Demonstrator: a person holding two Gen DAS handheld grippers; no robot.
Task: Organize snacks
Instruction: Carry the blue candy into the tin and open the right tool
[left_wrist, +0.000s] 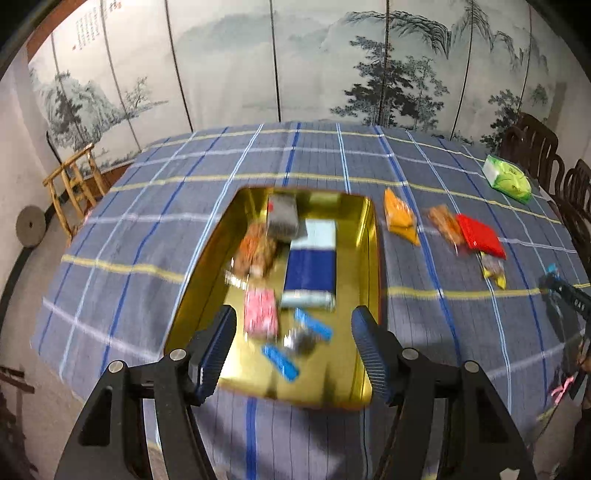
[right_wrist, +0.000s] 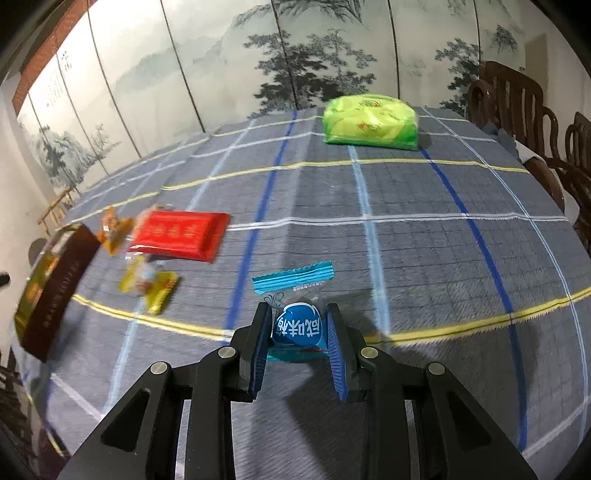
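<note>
In your left wrist view, your left gripper (left_wrist: 293, 350) stands wide open with nothing between its fingers, low in the frame over the near end of the gold tin (left_wrist: 371, 236). The tin sits at the centre of the frame on the blue plaid tablecloth (left_wrist: 147, 229) and holds several snacks: a dark blue box (left_wrist: 312, 267), a pink packet (left_wrist: 260, 314), small blue candies (left_wrist: 314, 325) and an orange-brown packet (left_wrist: 255, 249). To the right of the tin, loose on the cloth, lie an orange packet (left_wrist: 400, 218), a red packet (left_wrist: 480, 236) and a small yellow packet (left_wrist: 493, 269). A green pack (left_wrist: 508, 179) rests at the upper right.

In your right wrist view, your right gripper (right_wrist: 297, 332) is closed on a blue wrapped candy (right_wrist: 297, 325), both pads pressing its sides, at lower centre of the frame just above the cloth. The red packet (right_wrist: 181, 234) and yellow packet (right_wrist: 151, 286) lie at middle left, well apart from the candy. The tin (right_wrist: 51, 288) shows its brown side at the far left edge. The green pack (right_wrist: 371, 122) sits at upper centre.
</note>
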